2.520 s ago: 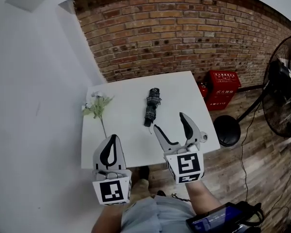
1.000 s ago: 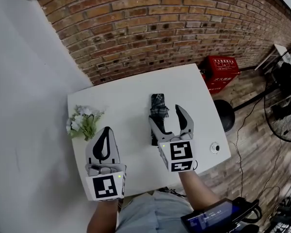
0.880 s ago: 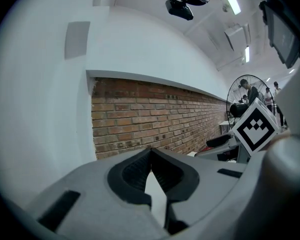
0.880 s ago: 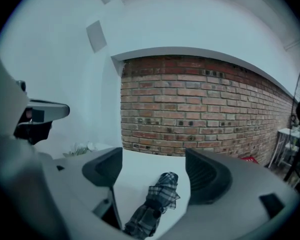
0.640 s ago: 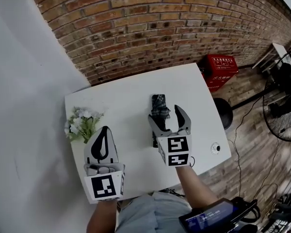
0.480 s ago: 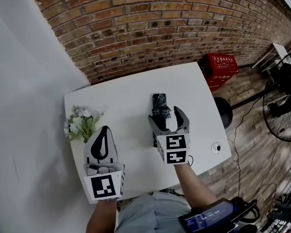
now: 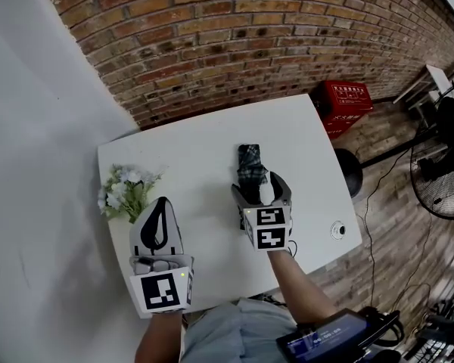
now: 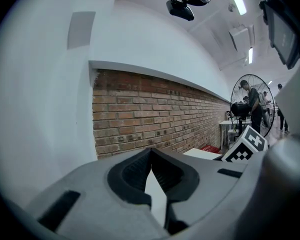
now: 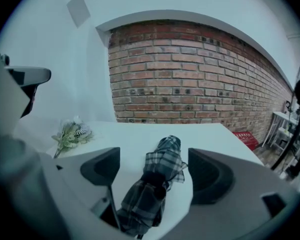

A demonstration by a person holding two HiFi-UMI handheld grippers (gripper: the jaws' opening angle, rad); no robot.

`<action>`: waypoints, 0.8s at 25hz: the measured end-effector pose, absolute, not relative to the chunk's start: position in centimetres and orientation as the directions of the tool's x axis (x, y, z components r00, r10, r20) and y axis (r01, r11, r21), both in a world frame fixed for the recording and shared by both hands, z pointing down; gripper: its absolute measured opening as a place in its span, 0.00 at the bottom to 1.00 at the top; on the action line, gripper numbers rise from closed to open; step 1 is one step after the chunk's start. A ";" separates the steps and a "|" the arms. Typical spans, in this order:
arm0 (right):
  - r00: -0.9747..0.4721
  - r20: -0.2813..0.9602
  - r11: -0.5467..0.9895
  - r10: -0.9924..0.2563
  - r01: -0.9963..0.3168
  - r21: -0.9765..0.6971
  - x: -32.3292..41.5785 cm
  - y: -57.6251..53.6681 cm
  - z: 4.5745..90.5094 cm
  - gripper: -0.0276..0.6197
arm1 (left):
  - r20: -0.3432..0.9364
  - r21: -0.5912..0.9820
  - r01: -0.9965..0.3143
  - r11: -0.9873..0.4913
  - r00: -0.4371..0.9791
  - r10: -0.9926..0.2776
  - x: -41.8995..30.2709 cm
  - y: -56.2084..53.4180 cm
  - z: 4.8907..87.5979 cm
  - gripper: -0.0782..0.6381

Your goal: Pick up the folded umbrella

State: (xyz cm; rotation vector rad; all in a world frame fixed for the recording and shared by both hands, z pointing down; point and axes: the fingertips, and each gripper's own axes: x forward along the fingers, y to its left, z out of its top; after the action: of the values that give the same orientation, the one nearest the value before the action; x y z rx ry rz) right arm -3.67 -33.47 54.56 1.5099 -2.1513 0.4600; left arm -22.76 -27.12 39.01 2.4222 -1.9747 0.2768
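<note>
The folded umbrella (image 7: pixel 250 167), dark plaid with a black strap, lies lengthwise on the white table (image 7: pixel 189 142), pointing away from me. My right gripper (image 7: pixel 261 190) hangs low over its near half, tilted down. Its jaws are opening and stand wide, one on each side of the umbrella (image 9: pixel 157 176). In the right gripper view (image 9: pixel 155 168) neither pad touches the fabric. My left gripper (image 7: pixel 160 204) hovers over the table's near left part, fingertips together and empty. The left gripper view (image 8: pixel 151 154) shows its tips meeting against the brick wall.
A bunch of artificial flowers (image 7: pixel 125 190) lies at the table's left edge, just beyond the left gripper. A small round object (image 7: pixel 337 230) sits near the table's right front corner. On the floor to the right stand a red crate (image 7: pixel 346 100) and a standing fan (image 7: pixel 448 153).
The right gripper has come down toward the table and tilted further down, so its jaws now flank the umbrella's near half. The left gripper has hardly shifted.
</note>
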 end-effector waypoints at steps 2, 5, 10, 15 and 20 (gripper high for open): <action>-0.285 0.570 0.335 -0.771 -0.942 -0.018 -3.7 -33.5 55.5 0.70 | 0.141 -0.107 -0.973 -0.207 0.191 -0.971 -22.8 -27.2 39.2 0.12; -0.284 0.596 0.326 -0.751 -0.944 -0.040 -3.7 -33.4 56.7 0.72 | 0.144 -0.106 -0.974 -0.202 0.186 -0.972 -23.0 -27.5 39.3 0.12; -0.286 0.637 0.313 -0.716 -0.947 -0.073 -3.6 -33.3 58.4 0.72 | 0.153 -0.103 -0.977 -0.189 0.172 -0.973 -23.5 -28.0 39.6 0.12; -0.275 0.685 0.296 -0.675 -0.951 -0.090 -3.5 -33.1 60.6 0.72 | 0.167 -0.099 -0.978 -0.181 0.163 -0.972 -23.9 -28.4 40.5 0.12; -0.276 0.715 0.288 -0.642 -0.952 -0.108 -3.7 -32.8 62.2 0.72 | 0.173 -0.097 -0.979 -0.180 0.162 -0.972 -24.1 -28.9 41.0 0.12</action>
State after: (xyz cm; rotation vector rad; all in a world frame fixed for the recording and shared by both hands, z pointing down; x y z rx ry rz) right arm -3.68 -32.82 62.21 1.4204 -2.0089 0.7294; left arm -24.09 -28.86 41.02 2.3658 -1.9868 0.3042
